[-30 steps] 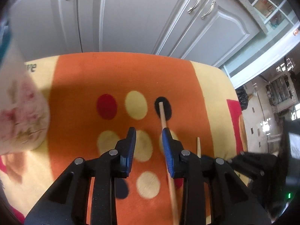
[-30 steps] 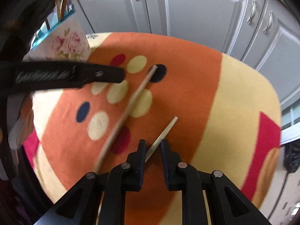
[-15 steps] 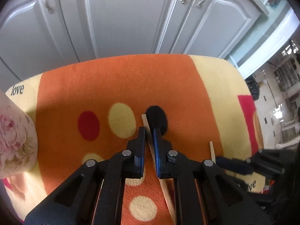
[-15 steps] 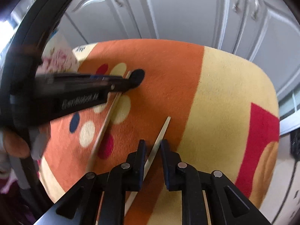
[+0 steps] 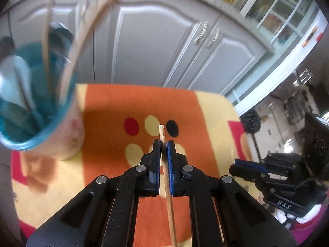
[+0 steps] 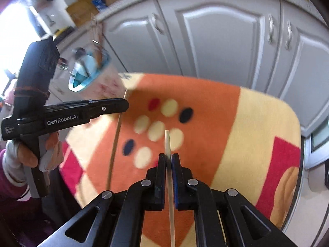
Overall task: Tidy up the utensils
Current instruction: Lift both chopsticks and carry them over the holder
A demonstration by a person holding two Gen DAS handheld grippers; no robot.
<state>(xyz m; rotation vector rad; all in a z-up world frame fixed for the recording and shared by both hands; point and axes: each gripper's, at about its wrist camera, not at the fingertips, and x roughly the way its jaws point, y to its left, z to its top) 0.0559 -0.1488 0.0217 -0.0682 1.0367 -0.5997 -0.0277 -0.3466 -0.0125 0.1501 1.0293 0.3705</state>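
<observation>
The orange-and-yellow blanket point(image 5: 115, 111) covers the worktop, and the floral holder cup point(image 5: 37, 111) stands at its left end, already bristling with wooden utensils. Right of the cup, the left hand-held gripper point(image 5: 163, 144) pinches a brown chopstick point(image 5: 161, 132) clear of the blanket; farther from the cup, the right hand-held gripper point(image 6: 169, 157) pinches a paler chopstick point(image 6: 167, 142). Each stick's long tail hangs below its jaws. To drop them in cleanly, I would carry each above the rim, tip it upright, and release one at a time.
</observation>
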